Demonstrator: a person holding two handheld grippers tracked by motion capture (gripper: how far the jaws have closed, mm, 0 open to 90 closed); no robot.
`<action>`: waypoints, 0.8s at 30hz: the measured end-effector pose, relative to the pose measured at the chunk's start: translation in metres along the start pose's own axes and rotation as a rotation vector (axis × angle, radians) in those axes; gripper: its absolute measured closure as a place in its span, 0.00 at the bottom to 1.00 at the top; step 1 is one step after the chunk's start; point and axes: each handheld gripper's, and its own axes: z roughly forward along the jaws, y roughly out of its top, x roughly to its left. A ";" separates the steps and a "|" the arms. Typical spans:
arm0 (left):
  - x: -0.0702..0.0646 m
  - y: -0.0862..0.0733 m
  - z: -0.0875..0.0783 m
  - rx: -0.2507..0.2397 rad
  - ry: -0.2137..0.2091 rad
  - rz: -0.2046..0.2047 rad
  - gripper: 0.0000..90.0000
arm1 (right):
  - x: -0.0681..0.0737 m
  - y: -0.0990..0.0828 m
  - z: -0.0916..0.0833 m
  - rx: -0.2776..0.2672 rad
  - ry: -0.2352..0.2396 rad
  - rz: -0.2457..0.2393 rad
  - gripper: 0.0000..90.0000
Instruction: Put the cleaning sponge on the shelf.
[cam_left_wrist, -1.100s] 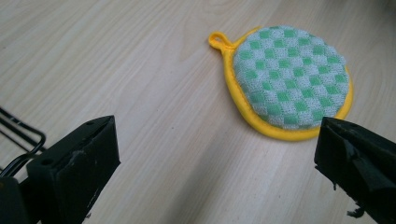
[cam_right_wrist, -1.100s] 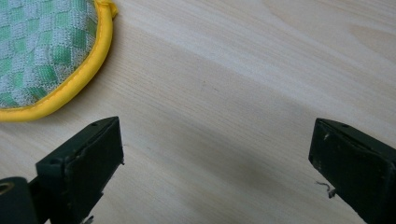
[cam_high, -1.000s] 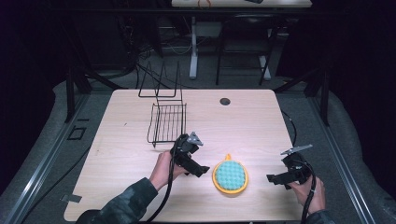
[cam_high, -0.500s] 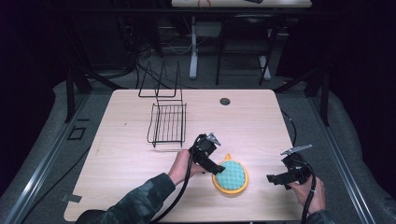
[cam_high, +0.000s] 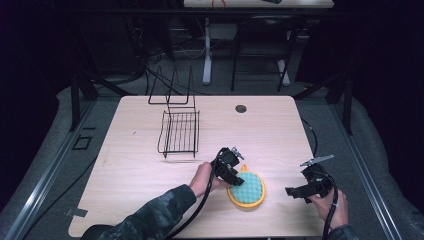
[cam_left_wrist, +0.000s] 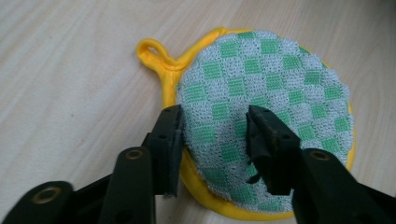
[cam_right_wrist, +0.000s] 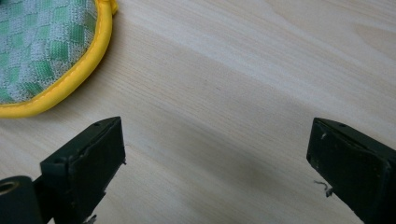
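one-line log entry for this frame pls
left gripper: open, jaws astride pot holder edge | right gripper: open, over bare table | wire rack: untouched

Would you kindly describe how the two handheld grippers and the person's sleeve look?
Both the left gripper and the right gripper are black with two blocky jaws, brass-coloured rivets and a trailing black cable. A grey plate tops the right one. The left sleeve is dark camouflage.
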 end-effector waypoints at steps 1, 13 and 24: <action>0.000 0.000 0.000 0.001 0.003 -0.001 0.65 | 0.000 0.000 0.000 -0.001 0.001 -0.002 0.04; -0.003 -0.005 0.002 -0.048 0.033 -0.018 0.87 | 0.008 0.002 -0.001 -0.006 -0.009 -0.020 0.04; -0.013 -0.009 0.002 -0.126 0.083 0.029 0.96 | 0.010 0.002 -0.001 -0.006 -0.020 -0.033 0.04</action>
